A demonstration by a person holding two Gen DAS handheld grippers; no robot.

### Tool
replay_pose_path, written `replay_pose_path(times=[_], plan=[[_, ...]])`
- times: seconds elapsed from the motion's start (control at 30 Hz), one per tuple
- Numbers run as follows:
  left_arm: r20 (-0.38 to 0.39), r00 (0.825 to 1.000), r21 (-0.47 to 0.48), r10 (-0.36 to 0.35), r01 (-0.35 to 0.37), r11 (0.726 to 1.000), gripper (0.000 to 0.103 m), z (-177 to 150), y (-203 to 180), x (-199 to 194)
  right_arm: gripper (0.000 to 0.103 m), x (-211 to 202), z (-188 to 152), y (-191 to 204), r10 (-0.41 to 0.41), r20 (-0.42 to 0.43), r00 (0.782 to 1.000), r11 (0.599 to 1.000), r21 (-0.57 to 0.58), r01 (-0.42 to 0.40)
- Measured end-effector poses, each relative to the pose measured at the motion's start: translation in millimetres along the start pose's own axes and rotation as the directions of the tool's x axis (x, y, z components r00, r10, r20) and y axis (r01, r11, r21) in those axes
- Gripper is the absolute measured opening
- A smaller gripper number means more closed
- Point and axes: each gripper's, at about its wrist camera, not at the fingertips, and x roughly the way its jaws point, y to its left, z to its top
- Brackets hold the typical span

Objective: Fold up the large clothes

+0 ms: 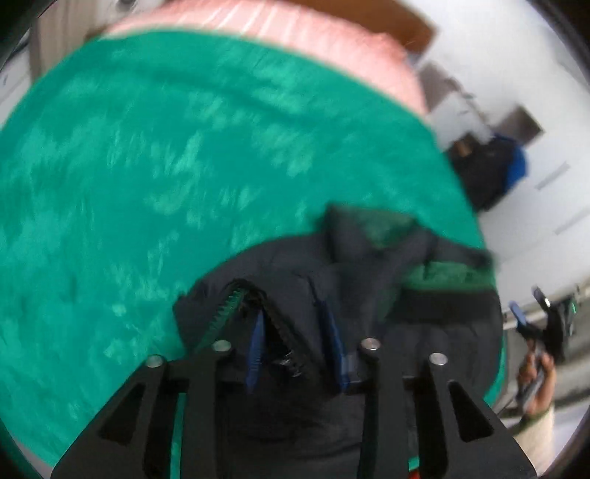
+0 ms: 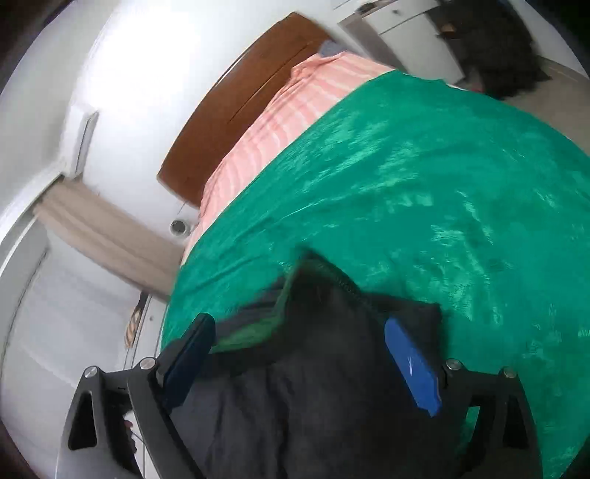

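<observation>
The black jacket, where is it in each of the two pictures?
Left wrist view: the black jacket lies low and right of centre, under the left hand-held gripper.
Right wrist view: it fills the bottom middle, between the right hand-held gripper's blue fingers.
Shared landmark: the green blanket under it, with the pink striped bedding beyond.

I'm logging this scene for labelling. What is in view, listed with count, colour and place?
jacket: one, black with green lining, on the blanket's near edge
blanket: one, green, spread over the bed
sheet: one, pink striped, at the bed's head
headboard: one, brown, against the wall
curtain: one, beige, by the window
cabinet: one, white, far corner
left gripper: black, blue pads, partly open, jacket behind it
right gripper: black, blue pads, wide open over the jacket
hand: one, right edge
</observation>
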Motion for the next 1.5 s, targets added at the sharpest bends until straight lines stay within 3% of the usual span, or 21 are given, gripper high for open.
replay_pose_path(times=[0.07, 0.17, 0.3, 0.37, 0.43, 0.5, 0.53, 0.6, 0.67, 0.73, 0.8, 0.87, 1.0, 1.07, 1.17, 1.23, 1.27, 1.3, 1.37, 1.43, 1.5], plan=[[0.007, 1.000, -0.014, 0.019, -0.019, 1.000, 0.039, -4, 8, 9, 0.093, -2, -7, 1, -0.016, -0.003, 1.000, 0.999, -0.034, 0.016], [0.014, 1.000, -0.019, -0.002, 0.002, 1.000, 0.043, -3, 3, 10, 0.093, 0, -16, 26, -0.064, -0.016, 0.998, 0.976, -0.209, 0.059], [0.014, 0.999, 0.053, 0.033, -0.034, 0.998, 0.051, 16, -21, 11, 0.093, 27, -25, 79, -0.136, -0.031, 0.990, 0.881, -0.461, 0.107], [0.030, 0.999, 0.082, -0.028, 0.026, 0.996, 0.066, 17, -30, -1, 0.093, 42, -24, 93, -0.178, 0.012, 0.984, 0.828, -0.538, 0.157], [0.024, 0.998, 0.100, -0.064, 0.062, 0.993, 0.103, 15, -30, -12, 0.094, 72, -20, 85, -0.334, 0.015, 0.943, 0.774, -0.566, 0.283], [-0.008, 1.000, 0.117, -0.011, 0.012, 0.993, 0.101, 13, -21, -12, 0.090, 116, -19, 52, -0.492, -0.101, 0.865, 0.744, -0.565, 0.357], [-0.031, 0.999, 0.118, 0.033, -0.029, 0.993, 0.100, 13, -12, -12, 0.085, 128, -24, 35, -0.497, -0.146, 0.855, 0.758, -0.552, 0.347], [0.014, 0.998, 0.077, 0.069, -0.070, 0.995, 0.097, 18, 14, -31, 0.079, 128, -27, 21, -0.479, -0.124, 0.869, 0.780, -0.515, 0.356], [0.090, 0.994, 0.000, 0.060, -0.060, 0.998, 0.097, 24, 39, -57, 0.079, 121, -25, 11, -0.452, -0.100, 0.886, 0.813, -0.456, 0.363], [0.188, 0.981, -0.096, 0.036, -0.018, 0.995, 0.097, 23, 62, -86, 0.080, 110, -25, 9, -0.459, -0.059, 0.886, 0.817, -0.421, 0.395], [0.257, 0.965, -0.053, -0.044, 0.060, 0.997, 0.097, 14, 51, -103, 0.080, 98, -22, 29, -0.463, 0.022, 0.886, 0.790, -0.444, 0.423], [0.284, 0.954, 0.037, -0.094, 0.087, 0.996, 0.098, 6, 25, -104, 0.080, 90, -21, 57, -0.396, 0.079, 0.915, 0.783, -0.491, 0.382], [0.336, 0.937, 0.214, -0.096, 0.023, 0.976, 0.098, -7, -50, -68, 0.088, 89, -28, 118, -0.207, 0.074, 0.976, 0.801, -0.560, 0.212], [0.350, 0.934, 0.204, -0.072, -0.001, 0.979, 0.098, -3, -65, -43, 0.089, 106, -35, 134, -0.184, 0.059, 0.981, 0.784, -0.593, 0.183], [0.395, 0.918, 0.108, 0.037, -0.086, 0.990, 0.098, 9, -49, 3, 0.089, 137, -42, 125, -0.246, 0.074, 0.966, 0.740, -0.630, 0.237], [0.398, 0.906, 0.025, 0.142, -0.166, 0.986, 0.096, 15, -22, 29, 0.089, 152, -39, 94, -0.271, 0.055, 0.961, 0.775, -0.580, 0.252], [0.377, 0.905, -0.025, 0.199, -0.205, 0.978, 0.094, 15, -3, 43, 0.089, 157, -33, 69, -0.268, 0.035, 0.963, 0.817, -0.522, 0.246], [0.344, 0.912, -0.078, 0.223, -0.209, 0.975, 0.092, 13, 18, 56, 0.089, 160, -34, 54, -0.250, 0.023, 0.968, 0.850, -0.473, 0.231], [0.313, 0.944, -0.200, 0.104, -0.041, 0.979, 0.090, 5, 62, 71, 0.087, 161, -29, 21, -0.141, 0.016, 0.990, 0.927, -0.348, 0.138], [0.353, 0.935, -0.249, 0.038, 0.055, 0.967, 0.091, -2, 82, 71, 0.087, 163, -30, 10, -0.087, 0.036, 0.996, 0.944, -0.316, 0.094], [0.369, 0.929, -0.225, 0.040, 0.047, 0.973, 0.091, -3, 80, 72, 0.087, 168, -35, 4, -0.065, 0.047, 0.997, 0.948, -0.310, 0.076]])
